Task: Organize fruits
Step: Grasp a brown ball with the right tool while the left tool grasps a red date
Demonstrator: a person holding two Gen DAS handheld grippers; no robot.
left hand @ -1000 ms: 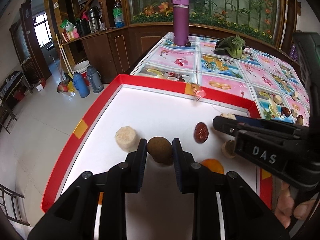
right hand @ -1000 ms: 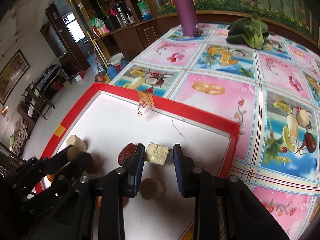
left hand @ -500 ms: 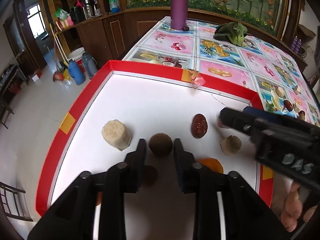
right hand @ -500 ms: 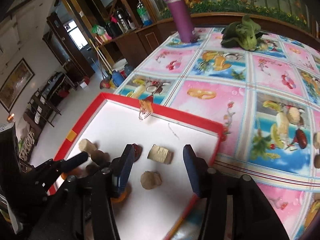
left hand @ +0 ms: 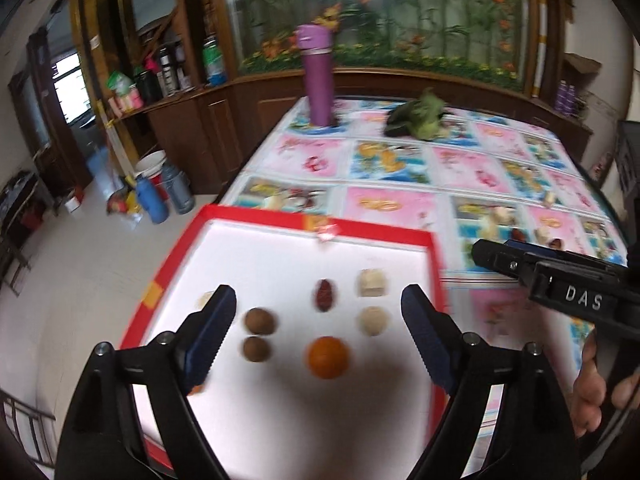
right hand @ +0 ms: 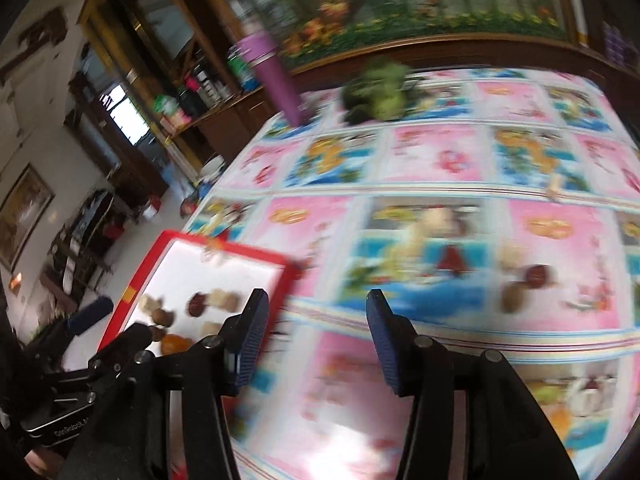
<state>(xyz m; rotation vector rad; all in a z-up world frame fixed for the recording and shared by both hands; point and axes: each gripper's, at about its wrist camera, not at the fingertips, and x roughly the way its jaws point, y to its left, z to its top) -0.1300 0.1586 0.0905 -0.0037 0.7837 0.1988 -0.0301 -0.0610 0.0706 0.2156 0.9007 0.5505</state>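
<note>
Hovering over the red-rimmed tray [left hand: 168, 256], the left gripper [left hand: 318, 320] had its jaws opening wide, with nothing pinched between them. On the white tray floor below lay the fruits: two brown round ones [left hand: 260, 321], one just behind the other, a dark red date [left hand: 325, 300], an orange [left hand: 327, 357], a pale round piece [left hand: 373, 320] and a pale blocky piece [left hand: 373, 283], each apart from its neighbours. Another pale piece [left hand: 204, 300] peeked out behind the left finger. Over on the right, the right gripper [right hand: 316, 332] hung above the flowered tablecloth [right hand: 440, 160] beside the tray, fingers spread and empty. More small fruits [right hand: 538, 274] sat blurred on the cloth ahead of it. A purple flask [left hand: 317, 80] and a leafy green vegetable [left hand: 420, 118] stood at the table's far end.
</note>
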